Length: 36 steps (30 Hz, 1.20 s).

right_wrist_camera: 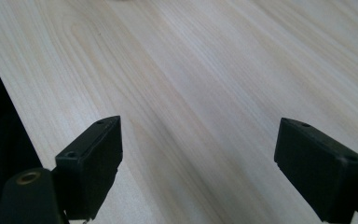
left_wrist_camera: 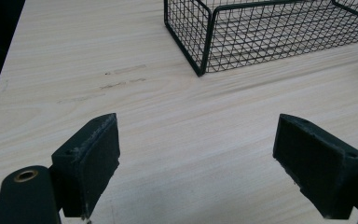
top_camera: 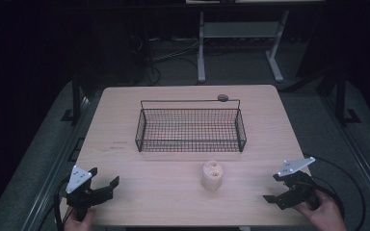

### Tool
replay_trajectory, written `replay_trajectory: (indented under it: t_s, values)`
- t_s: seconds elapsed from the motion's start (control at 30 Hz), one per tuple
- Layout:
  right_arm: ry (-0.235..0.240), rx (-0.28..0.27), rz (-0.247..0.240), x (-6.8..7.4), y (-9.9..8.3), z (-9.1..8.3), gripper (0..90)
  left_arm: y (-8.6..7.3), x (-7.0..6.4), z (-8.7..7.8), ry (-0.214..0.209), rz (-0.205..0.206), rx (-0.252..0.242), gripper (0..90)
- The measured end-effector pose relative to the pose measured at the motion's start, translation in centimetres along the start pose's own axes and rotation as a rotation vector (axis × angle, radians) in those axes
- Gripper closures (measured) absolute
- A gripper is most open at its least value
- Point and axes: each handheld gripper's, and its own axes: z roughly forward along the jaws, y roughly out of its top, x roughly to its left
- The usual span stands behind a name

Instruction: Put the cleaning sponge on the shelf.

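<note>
A black wire basket [top_camera: 191, 129] stands on the wooden table [top_camera: 125, 159], empty as far as I can see; its near corner [left_wrist_camera: 200, 70] appears in the left gripper view. In front of it stands a small tan, cylinder-like object [top_camera: 211, 175] with two holes on top. My left gripper [top_camera: 104, 182] rests at the near left of the table, open, nothing between its jaws [left_wrist_camera: 196, 163]. My right gripper [top_camera: 273, 187] sits at the near right, open too, over bare wood [right_wrist_camera: 198, 163]. Both are well apart from the tan object.
A small dark round thing [top_camera: 222, 97] sits on the basket's far rim. Faint marks [top_camera: 118, 145] lie on the table left of the basket. Beyond the table stand a white frame's legs [top_camera: 201, 48] and cables on a dark floor.
</note>
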Motion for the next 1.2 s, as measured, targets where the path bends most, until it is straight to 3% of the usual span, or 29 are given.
replay_trajectory:
  t_s: [1.2]
  values:
    - [0.040,0.067,-0.221,1.6,7.2,0.7,14.7,0.0,0.3,-0.5,0.005,-0.009,-0.012,13.8]
